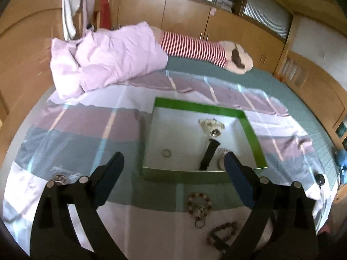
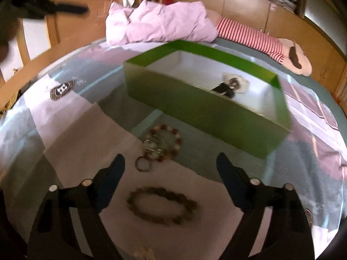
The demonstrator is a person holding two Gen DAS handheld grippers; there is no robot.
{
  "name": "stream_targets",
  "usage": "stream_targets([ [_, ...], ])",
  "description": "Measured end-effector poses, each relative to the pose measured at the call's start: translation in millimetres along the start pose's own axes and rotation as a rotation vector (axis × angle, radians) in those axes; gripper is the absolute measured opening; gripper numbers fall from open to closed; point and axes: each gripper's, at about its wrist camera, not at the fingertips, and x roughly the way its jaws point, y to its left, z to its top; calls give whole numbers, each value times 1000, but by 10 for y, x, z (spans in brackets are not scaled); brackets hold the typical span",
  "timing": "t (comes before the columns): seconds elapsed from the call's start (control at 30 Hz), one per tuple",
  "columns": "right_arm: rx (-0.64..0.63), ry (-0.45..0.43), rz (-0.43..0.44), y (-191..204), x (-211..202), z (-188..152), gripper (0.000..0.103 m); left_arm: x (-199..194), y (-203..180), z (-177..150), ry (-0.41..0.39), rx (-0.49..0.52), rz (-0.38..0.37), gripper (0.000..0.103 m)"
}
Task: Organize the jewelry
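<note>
We held both grippers wide open and empty: the left gripper (image 1: 174,158) above the near edge of the green box (image 1: 251,127), already holding a ring (image 1: 167,153) and a watch (image 1: 209,155), the right gripper (image 2: 170,159) over the brown bead bracelet (image 2: 161,203), likely next to go in. All this lay on the bed's striped sheet (image 1: 71,127), toward its near edge, with a pink duvet (image 1: 108,56) at the far edge before wooden cupboards (image 1: 184,15).

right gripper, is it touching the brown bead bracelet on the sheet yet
Apart. In the right wrist view the right gripper has its jaws wide open, with bare sheet showing between both tips and the brown bead bracelet.
</note>
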Motion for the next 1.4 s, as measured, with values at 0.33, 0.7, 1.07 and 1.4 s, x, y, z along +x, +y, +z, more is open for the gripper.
stream_targets([
  [0.33,124,132,46,-76,448,108,37,-607,106,-183,-91,24,31,97],
  [0.7,194,28,44,-159,147,328,7,-684,399,-205,-74,-29,43,97],
  [1.07,356,-228,19,-754,-419,948,9,-626,471,-225,-51,-36,41,98],
  [1.4,390,-275,-27,-897,-927,720,87,-482,317,-379,18,35,36,98],
])
